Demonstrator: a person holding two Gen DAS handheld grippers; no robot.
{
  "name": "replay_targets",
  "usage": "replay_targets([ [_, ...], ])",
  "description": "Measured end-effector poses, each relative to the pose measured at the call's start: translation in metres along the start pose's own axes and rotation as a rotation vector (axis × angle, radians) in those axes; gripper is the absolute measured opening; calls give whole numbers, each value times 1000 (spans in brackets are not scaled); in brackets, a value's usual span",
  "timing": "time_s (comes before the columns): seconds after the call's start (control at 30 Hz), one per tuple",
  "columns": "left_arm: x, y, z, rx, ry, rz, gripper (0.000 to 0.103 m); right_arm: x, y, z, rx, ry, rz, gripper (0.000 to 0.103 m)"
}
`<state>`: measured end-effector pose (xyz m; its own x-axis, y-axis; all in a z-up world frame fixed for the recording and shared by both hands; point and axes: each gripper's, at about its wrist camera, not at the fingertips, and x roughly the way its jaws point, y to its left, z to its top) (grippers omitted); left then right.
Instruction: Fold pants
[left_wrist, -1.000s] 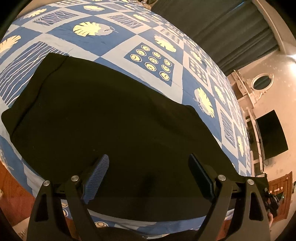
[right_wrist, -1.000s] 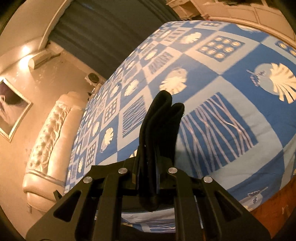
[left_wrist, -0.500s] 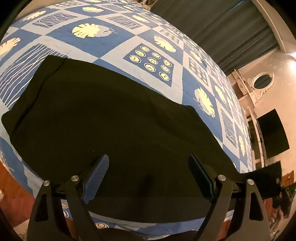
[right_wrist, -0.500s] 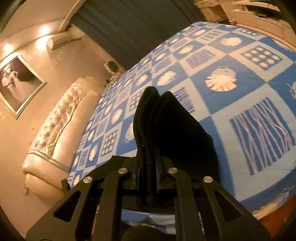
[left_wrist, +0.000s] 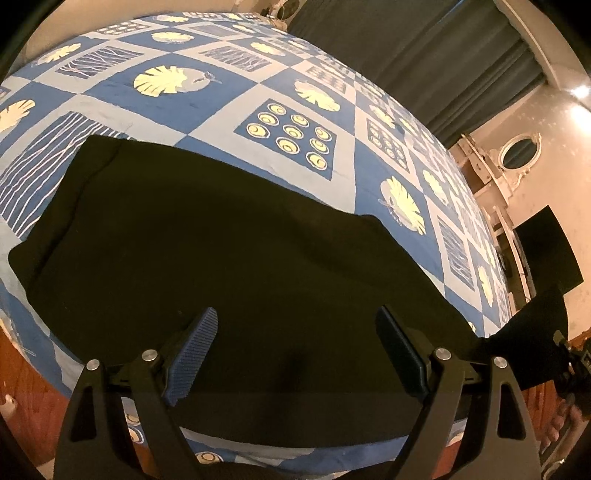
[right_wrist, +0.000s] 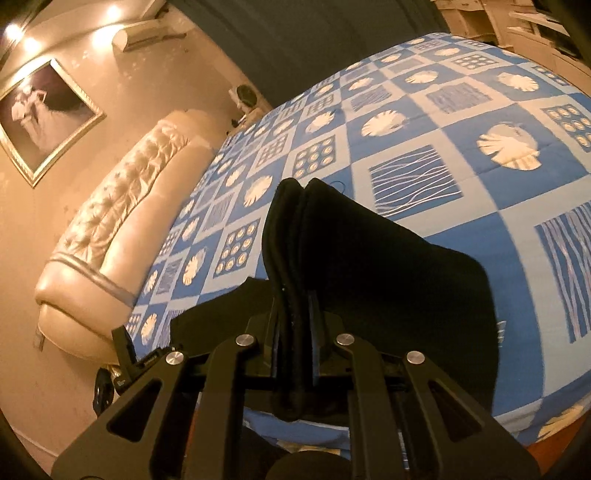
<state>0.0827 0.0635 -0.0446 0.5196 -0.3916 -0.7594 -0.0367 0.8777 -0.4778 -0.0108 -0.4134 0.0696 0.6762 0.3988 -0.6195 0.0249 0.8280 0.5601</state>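
Black pants (left_wrist: 221, 240) lie spread flat across the near edge of a bed. My left gripper (left_wrist: 295, 350) is open and empty, hovering just above the pants near the bed's edge. My right gripper (right_wrist: 293, 325) is shut on one end of the pants (right_wrist: 369, 266), with bunched layers of fabric standing up between its fingers and draping down to the right. That lifted end also shows at the far right of the left wrist view (left_wrist: 539, 325), raised off the bed.
The bed has a blue and white patterned bedspread (left_wrist: 288, 96) and a cream tufted headboard (right_wrist: 122, 206). Dark curtains (left_wrist: 406, 48) hang behind. A dark TV (left_wrist: 546, 251) and an oval mirror (left_wrist: 521, 149) are on the wall. Wood floor (left_wrist: 22, 373) lies below the bed's edge.
My right gripper has lifted its end of the pants and carried it over the bed; more fabric now hangs from it. The left gripper has barely moved.
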Motion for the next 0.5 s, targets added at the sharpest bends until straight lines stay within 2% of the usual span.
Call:
replay_targets([
  [0.23, -6, -1, 3, 21, -42, 38, 86, 38, 17, -14, -23, 52, -13, 11],
  [0.5, -5, -1, 3, 27, -45, 43, 86, 83, 23, -35, -22, 125, -36, 12],
])
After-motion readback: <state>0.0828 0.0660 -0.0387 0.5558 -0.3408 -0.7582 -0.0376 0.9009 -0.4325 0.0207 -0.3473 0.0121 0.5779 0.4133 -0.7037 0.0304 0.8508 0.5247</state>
